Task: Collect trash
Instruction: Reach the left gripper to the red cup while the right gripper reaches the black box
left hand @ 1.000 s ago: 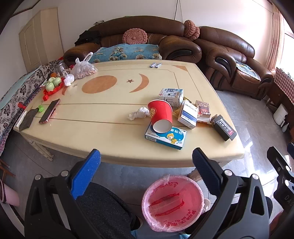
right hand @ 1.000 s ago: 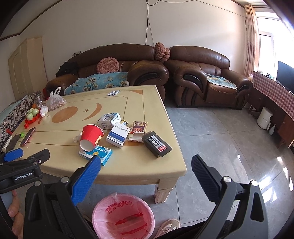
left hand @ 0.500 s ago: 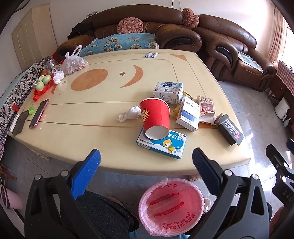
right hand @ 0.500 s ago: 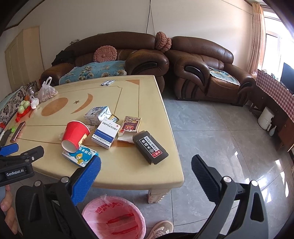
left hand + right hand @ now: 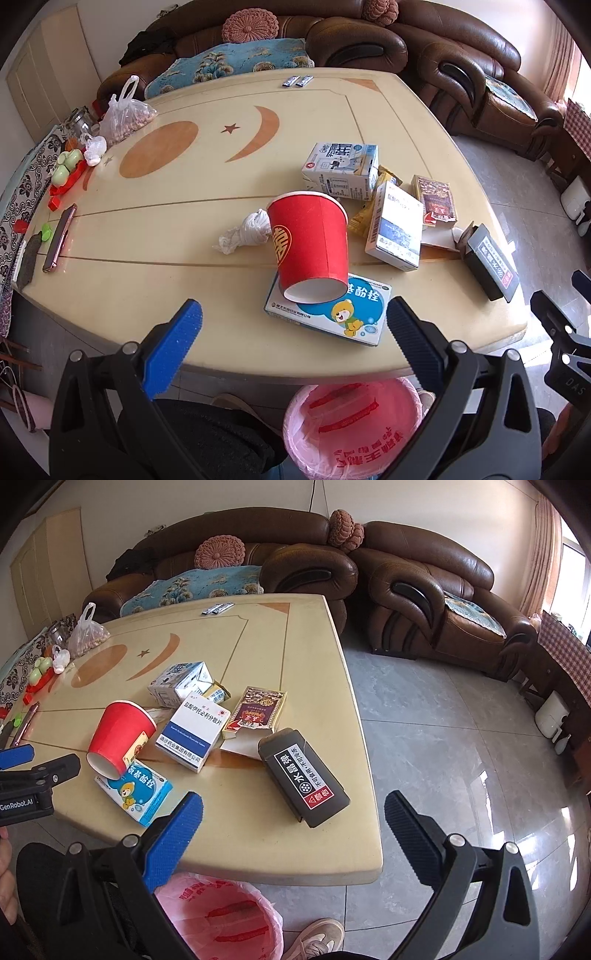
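A red paper cup (image 5: 310,242) lies tipped on a blue-and-white medicine box (image 5: 328,308) near the table's front edge. A crumpled white tissue (image 5: 243,233) lies left of the cup. Behind and right lie a milk carton (image 5: 340,170), a white-and-blue box (image 5: 397,225), a cigarette pack (image 5: 436,199) and a black box (image 5: 303,777). A bin with a pink bag (image 5: 351,428) stands on the floor below the edge. My left gripper (image 5: 291,332) is open and empty, just in front of the cup. My right gripper (image 5: 291,819) is open and empty, near the black box.
The cream table (image 5: 207,177) holds a phone (image 5: 59,238), a plastic bag of nuts (image 5: 123,114), a red tray with green items (image 5: 66,171) and two small packets (image 5: 297,80). Brown sofas (image 5: 424,602) stand behind. Grey tiled floor (image 5: 461,757) lies to the right.
Both grippers have moved forward toward the table. The cup and boxes now look nearer and larger. Nothing on the table has moved.
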`<state>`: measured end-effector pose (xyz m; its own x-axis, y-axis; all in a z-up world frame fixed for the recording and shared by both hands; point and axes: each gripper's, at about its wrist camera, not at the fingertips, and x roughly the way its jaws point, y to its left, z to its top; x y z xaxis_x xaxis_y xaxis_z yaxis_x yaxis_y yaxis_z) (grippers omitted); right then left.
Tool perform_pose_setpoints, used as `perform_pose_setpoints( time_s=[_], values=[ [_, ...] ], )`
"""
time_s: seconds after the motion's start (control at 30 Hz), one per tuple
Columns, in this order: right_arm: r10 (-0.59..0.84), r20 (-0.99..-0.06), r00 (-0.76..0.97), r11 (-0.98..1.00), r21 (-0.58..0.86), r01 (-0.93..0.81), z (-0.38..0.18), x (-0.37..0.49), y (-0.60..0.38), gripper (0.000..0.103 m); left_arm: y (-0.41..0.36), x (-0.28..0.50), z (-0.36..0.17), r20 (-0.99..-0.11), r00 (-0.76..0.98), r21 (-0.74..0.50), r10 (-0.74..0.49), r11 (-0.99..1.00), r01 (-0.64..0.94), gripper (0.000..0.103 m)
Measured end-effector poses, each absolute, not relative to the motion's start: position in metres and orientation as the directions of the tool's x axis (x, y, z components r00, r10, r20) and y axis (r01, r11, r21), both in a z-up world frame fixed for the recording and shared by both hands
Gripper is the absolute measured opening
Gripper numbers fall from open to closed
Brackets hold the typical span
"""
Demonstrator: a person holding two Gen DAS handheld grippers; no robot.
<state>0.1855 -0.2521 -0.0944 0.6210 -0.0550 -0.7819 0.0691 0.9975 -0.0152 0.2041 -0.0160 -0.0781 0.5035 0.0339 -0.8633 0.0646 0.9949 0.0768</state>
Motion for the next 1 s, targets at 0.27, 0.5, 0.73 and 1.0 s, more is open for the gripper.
perform_pose_setpoints(
  time_s=[0.27,0.5,0.73,1.0],
  values=[
    [0.002,-0.83,0.558,1.0,-0.001,-0.005,-0.126,0.223,-0.263,0.097,-0.022,0.236,-0.102,-0.898,0.44,0.055,0.004,0.993,0.103,0.098],
    [0.005,-0.848,0.53,0.996,-0.042,-0.077,-0.147,0.25,-0.269,0.097,-0.016,0.265,-0.124,-0.926,0.378,0.017,-0.021,0.995,0.097,0.098],
    [0.04,-0.847,0.53,0.987,-0.047,-0.15,-0.158,0.267,-0.272,0.097,-0.013,0.29,-0.143,-0.951,0.293,-0.068,-0.103,0.99,0.125,0.098],
    [0.123,-0.884,0.451,0.979,0.033,-0.202,-0.176,0.287,-0.283,0.088,-0.001,0.311,-0.155,-0.951,0.209,-0.213,-0.23,0.972,0.101,0.098]
  ],
)
